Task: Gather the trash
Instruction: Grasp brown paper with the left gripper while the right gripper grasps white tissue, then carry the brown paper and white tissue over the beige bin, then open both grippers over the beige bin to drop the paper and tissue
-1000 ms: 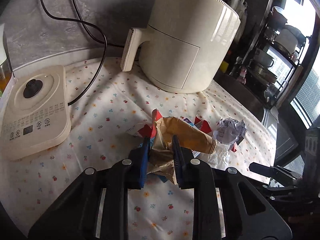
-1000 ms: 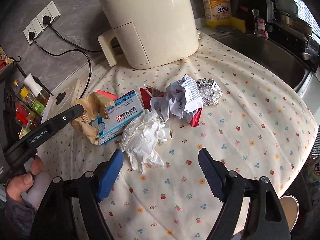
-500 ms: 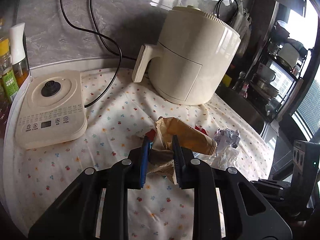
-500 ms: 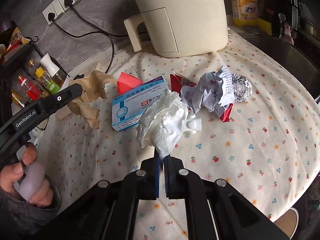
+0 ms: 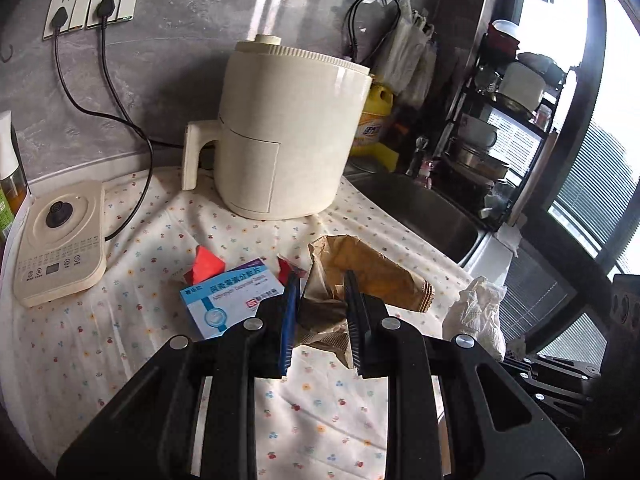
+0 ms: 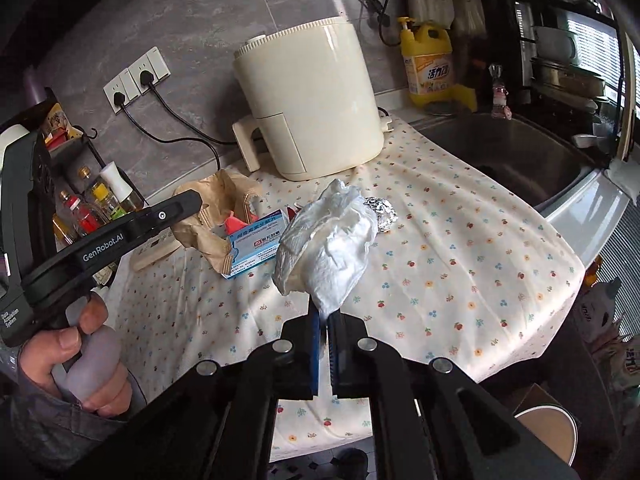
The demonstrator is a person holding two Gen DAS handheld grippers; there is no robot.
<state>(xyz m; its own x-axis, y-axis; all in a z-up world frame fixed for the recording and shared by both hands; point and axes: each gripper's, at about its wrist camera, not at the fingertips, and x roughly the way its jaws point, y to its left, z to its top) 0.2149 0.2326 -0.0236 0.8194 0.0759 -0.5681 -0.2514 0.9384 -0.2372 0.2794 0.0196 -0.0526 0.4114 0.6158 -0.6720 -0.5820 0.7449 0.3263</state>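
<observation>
My left gripper [image 5: 320,280] is shut on a crumpled brown paper bag [image 5: 360,264], lifted above the flowered cloth [image 5: 320,400]. The same brown paper bag [image 6: 216,208] hangs from the left gripper in the right wrist view. My right gripper [image 6: 325,312] is shut on a wad of white tissue [image 6: 328,248], held up over the cloth [image 6: 460,272]; the white tissue [image 5: 476,312] also shows at the right in the left wrist view. On the cloth lie a blue and white medicine box [image 5: 232,296], red scraps [image 5: 206,262] and a foil ball [image 6: 382,214].
A cream air fryer [image 5: 288,136] stands at the back of the cloth, a kettle base [image 5: 60,240] at the left, with cords to wall sockets [image 5: 92,4]. A steel sink [image 6: 512,160] lies to the right, a yellow detergent bottle [image 6: 430,64] behind it. Condiment bottles [image 6: 96,204] stand left.
My right gripper shut on the white tissue and lifted it off the cloth. Both grippers rose and drew back from the counter, the left one still holding the brown bag.
</observation>
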